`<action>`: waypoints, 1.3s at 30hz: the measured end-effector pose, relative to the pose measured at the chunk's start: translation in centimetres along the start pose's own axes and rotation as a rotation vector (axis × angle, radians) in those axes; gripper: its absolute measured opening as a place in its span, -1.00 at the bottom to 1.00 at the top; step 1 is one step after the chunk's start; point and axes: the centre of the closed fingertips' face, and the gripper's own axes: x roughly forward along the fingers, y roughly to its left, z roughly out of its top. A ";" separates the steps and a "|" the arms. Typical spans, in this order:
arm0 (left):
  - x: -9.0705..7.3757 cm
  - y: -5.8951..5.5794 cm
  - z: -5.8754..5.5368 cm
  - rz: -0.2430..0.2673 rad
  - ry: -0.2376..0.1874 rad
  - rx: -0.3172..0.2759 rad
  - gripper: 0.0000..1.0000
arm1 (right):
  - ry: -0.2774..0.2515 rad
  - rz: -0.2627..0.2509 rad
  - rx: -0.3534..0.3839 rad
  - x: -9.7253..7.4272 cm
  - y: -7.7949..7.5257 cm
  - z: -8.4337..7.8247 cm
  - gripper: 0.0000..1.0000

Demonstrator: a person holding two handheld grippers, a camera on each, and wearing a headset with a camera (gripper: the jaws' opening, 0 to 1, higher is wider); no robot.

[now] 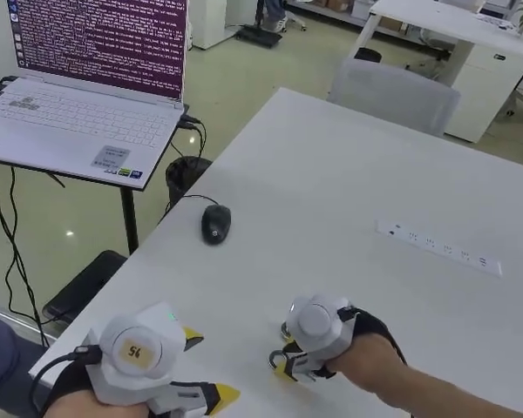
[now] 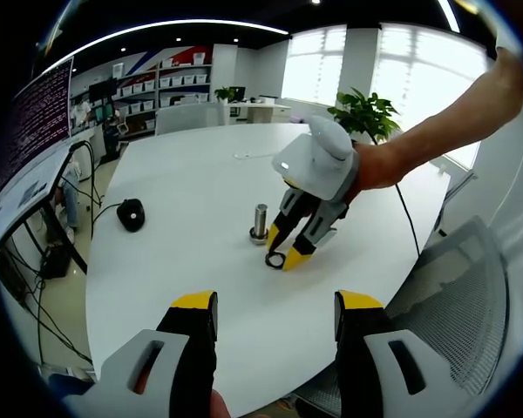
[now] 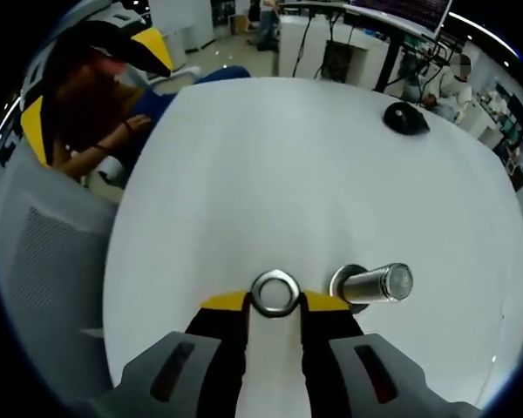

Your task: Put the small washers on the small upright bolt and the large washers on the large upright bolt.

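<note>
Silver metal ring washer point(image 3: 258, 294) is pinched by its outer edge between the yellow tips of the right gripper point(image 3: 275, 302), whose jaws are clamped on it from two opposite sides, so the hole is left free. It is held just beside the upright silver metal bolt point(image 3: 379, 285), apart from it. Judged from the left gripper view, it is held low, nearer the foot of the bolt than its top. The piece is judged to be light, rigid and smooth: it cannot be crushed, but it can be twisted or slipped out of a shallow grip, so the hold is best kept level and across the full width of the rim. A wider collar is seen around the foot of the bolt; whether it is a washer or part of the bolt cannot be told. The left gripper point(image 2: 275, 318) is held with jaws apart and nothing between them above the white table point(image 3: 244, 157), on which a black computer mouse point(image 1: 215, 224) lies well apart.
</note>
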 end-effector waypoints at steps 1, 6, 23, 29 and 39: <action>0.0 0.0 0.0 0.001 0.001 0.000 0.06 | -0.004 -0.003 0.011 0.0 -0.1 0.0 -0.53; -0.3 0.3 -0.2 0.008 0.002 -0.003 0.05 | -0.018 0.001 0.036 -0.1 0.2 -0.1 -0.54; -0.2 0.3 -0.4 0.006 0.002 -0.009 0.05 | -0.034 -0.007 0.064 -1.4 0.7 -0.6 -0.54; -0.2 0.4 -0.3 0.008 0.000 -0.008 0.05 | -0.039 -0.027 0.074 -2.5 0.3 -1.1 -0.54; 0.1 0.3 -0.1 0.001 -0.001 -0.005 0.05 | -0.047 -0.060 0.090 -4.1 -0.4 -2.0 -0.54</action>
